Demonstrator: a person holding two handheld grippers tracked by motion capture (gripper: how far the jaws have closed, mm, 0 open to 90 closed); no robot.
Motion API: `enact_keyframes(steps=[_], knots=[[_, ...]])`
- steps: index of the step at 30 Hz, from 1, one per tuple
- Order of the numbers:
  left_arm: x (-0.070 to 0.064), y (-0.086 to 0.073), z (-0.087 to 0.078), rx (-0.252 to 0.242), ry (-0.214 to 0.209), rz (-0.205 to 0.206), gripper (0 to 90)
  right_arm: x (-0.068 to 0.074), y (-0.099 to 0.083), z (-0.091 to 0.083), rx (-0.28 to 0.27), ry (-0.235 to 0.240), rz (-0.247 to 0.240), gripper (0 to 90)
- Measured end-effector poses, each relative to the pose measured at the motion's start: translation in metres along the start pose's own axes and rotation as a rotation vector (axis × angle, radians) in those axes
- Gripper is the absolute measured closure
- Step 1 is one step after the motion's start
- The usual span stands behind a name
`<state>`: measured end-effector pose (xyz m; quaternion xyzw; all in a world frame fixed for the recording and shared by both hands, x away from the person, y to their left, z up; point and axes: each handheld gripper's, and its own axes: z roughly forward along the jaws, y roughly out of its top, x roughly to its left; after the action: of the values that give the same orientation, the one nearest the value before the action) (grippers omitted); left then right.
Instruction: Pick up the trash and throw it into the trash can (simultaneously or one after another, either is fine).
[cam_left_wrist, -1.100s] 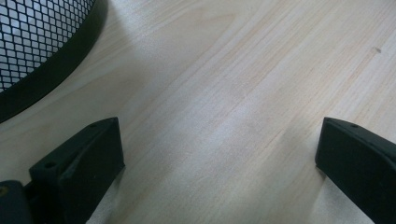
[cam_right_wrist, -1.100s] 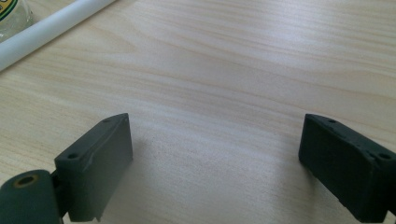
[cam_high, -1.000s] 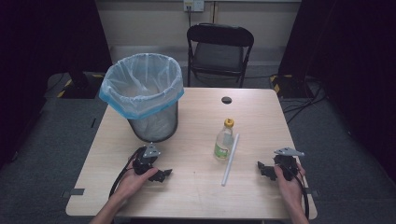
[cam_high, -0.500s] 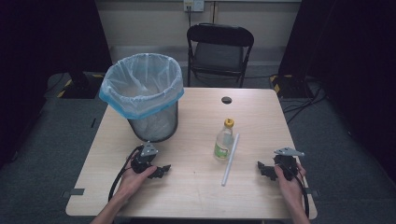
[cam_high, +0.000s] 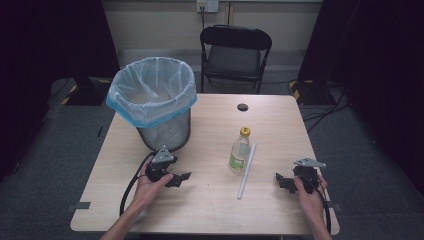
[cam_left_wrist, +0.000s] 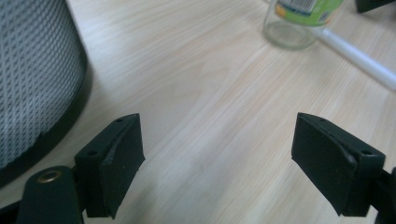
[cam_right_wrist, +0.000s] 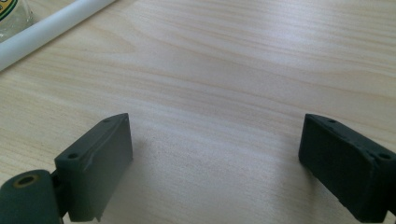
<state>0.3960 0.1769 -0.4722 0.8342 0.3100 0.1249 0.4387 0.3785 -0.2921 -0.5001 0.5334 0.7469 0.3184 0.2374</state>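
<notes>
A dim room holds a pale wooden table (cam_high: 215, 210) with a folding chair (cam_high: 235, 52) behind it. A lined mesh bin (cam_high: 152, 102) stands rear left. The bottle (cam_high: 240, 150), cut off at its label in the left gripper view, stands mid-table, a white tube (cam_high: 247, 171) just beside it. The left gripper (cam_high: 177, 178) and right gripper (cam_high: 281, 181) rest well apart on either side, jaws spread wide, empty, over bare wood.
</notes>
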Motion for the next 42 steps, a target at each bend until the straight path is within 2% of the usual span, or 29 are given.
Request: enact_keyframes(steps=[1, 2, 4, 7, 10, 11, 15, 19, 24, 26, 29, 31, 34, 42], knots=[[-0.003, 0.002, 0.002, -0.009, -0.012, -0.005, 16.5, 0.000, 0.000, 0.000, 0.000, 0.000, 0.000, 8.9], [-0.004, 0.004, 0.002, -0.007, -0.013, 0.013, 16.5, 0.000, 0.000, 0.000, 0.000, 0.000, 0.000, 8.8], [-0.007, 0.007, 0.004, -0.025, -0.031, 0.016, 17.0, 0.000, 0.000, 0.000, 0.000, 0.000, 0.000, 8.9], [-0.011, 0.012, 0.011, -0.055, -0.059, -0.002, 17.0, 0.000, 0.000, 0.000, 0.000, -0.001, 0.002, 8.8], [-0.015, 0.016, 0.016, -0.050, -0.077, 0.011, 17.0, 0.000, 0.000, 0.000, 0.001, -0.001, 0.000, 8.9], [-0.018, 0.021, 0.019, -0.054, -0.085, 0.028, 17.0, 0.000, 0.000, 0.000, 0.001, -0.001, 0.000, 8.9], [-0.023, 0.028, 0.024, -0.059, -0.080, 0.048, 17.0, 0.000, 0.000, 0.000, 0.001, -0.001, 0.000, 8.9], [-0.025, 0.031, 0.031, -0.072, -0.060, 0.040, 19.6, 0.000, 0.000, 0.000, 0.001, -0.001, 0.000, 8.9], [-0.029, 0.035, 0.039, -0.065, -0.070, 0.045, 19.7, 0.000, 0.000, 0.000, 0.001, -0.001, 0.001, 8.8], [-0.030, 0.039, 0.041, -0.061, -0.090, 0.049, 19.7, 0.000, 0.000, 0.000, 0.001, -0.001, 0.000, 8.9], [-0.033, 0.049, 0.044, -0.088, -0.101, 0.052, 19.7, 0.000, 0.000, 0.000, 0.001, -0.001, 0.000, 8.9], [-0.035, 0.055, 0.046, -0.096, -0.105, 0.066, 19.4, 0.000, 0.000, 0.000, 0.001, -0.001, 0.000, 8.9], [-0.037, 0.060, 0.049, -0.100, -0.117, 0.066, 18.1, 0.000, 0.000, 0.000, 0.001, -0.001, 0.000, 8.8], [-0.047, 0.077, 0.066, -0.119, -0.156, 0.081, 16.1, 0.000, 0.000, 0.000, 0.001, -0.001, 0.000, 8.9]])
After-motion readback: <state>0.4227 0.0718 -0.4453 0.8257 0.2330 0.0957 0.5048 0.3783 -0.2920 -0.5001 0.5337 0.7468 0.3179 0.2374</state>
